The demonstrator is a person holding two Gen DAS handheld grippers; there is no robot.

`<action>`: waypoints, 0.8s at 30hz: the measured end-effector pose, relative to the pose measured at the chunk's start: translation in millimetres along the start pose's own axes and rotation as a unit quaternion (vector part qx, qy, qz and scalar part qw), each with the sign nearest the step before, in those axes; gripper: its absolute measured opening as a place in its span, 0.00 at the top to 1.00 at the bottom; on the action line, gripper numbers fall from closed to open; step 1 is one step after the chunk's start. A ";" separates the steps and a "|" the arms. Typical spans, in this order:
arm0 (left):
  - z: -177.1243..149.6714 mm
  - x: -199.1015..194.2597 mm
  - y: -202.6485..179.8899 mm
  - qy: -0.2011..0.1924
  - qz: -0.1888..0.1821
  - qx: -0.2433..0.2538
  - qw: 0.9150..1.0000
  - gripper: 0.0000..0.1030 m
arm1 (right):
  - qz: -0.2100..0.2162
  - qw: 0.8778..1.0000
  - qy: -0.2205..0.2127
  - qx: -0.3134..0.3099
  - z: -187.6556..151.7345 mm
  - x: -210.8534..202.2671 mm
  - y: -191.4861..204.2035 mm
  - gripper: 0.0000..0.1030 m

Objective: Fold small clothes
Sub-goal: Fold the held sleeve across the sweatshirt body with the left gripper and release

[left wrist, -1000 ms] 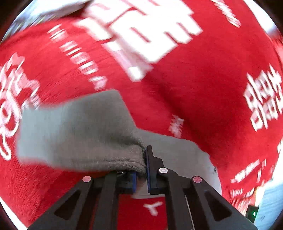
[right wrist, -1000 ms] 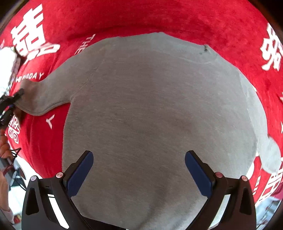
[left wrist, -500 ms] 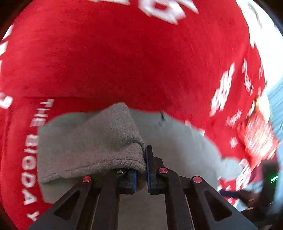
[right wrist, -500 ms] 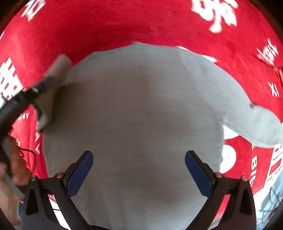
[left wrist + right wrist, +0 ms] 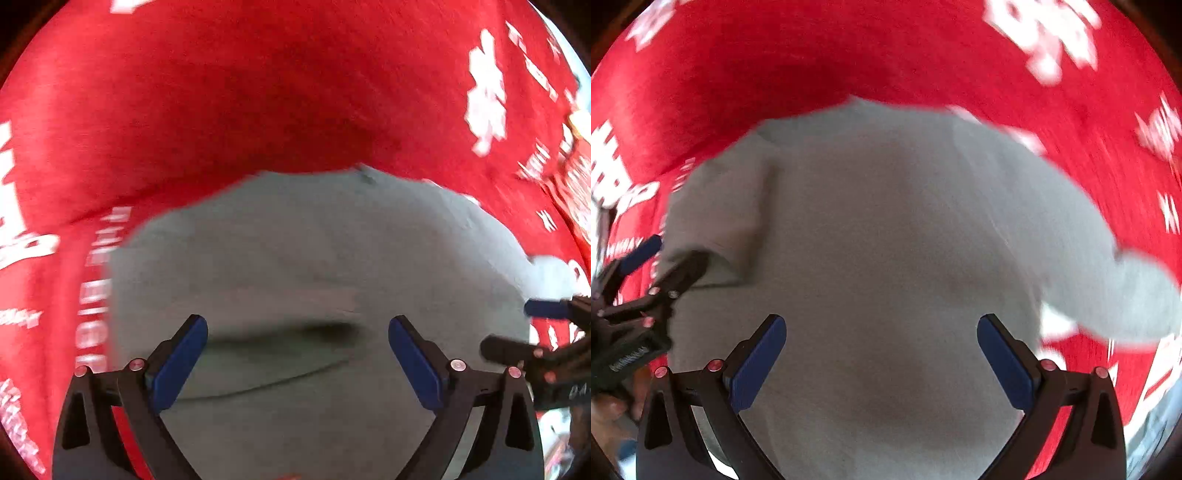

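We find the grey garment (image 5: 886, 240) lying flat on the red printed cloth (image 5: 258, 92), one sleeve (image 5: 720, 206) folded over its body and the other sleeve (image 5: 1126, 291) stretched out. The left gripper (image 5: 297, 354) hovers above it, jaws opening with nothing between them. The right gripper (image 5: 881, 354) stands wide apart over the fabric, gripping nothing.

Probably a home: red cloth (image 5: 258, 92) with white festive lettering.
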State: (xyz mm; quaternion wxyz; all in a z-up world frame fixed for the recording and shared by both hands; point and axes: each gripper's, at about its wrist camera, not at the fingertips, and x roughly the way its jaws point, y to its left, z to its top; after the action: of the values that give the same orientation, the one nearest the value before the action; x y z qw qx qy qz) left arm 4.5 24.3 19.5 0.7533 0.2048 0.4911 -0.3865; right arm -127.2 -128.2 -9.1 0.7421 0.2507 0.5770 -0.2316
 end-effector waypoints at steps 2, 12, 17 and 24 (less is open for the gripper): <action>-3.2 -12.6 36.0 -0.006 0.039 -0.029 0.999 0.04 | 0.008 0.998 -0.019 -0.054 9.5 -1.1 26.3 0.00; -36.9 42.0 134.8 0.102 0.124 -0.120 0.980 0.04 | -0.136 0.922 -0.065 -0.357 23.2 79.8 181.9 0.50; -36.3 46.7 123.7 0.092 0.122 -0.133 0.979 0.04 | -0.048 0.970 -0.128 -0.200 58.5 46.9 141.4 0.94; -27.0 51.2 123.0 0.094 0.126 -0.111 0.981 0.04 | 0.195 0.930 -0.083 0.299 33.1 60.0 -45.1 0.89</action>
State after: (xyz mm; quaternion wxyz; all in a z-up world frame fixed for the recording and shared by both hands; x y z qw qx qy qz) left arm 96.3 99.3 -46.9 0.7644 0.2154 0.5702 -0.2100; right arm -117.6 -187.2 -65.3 0.7084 0.5486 0.3567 -0.2644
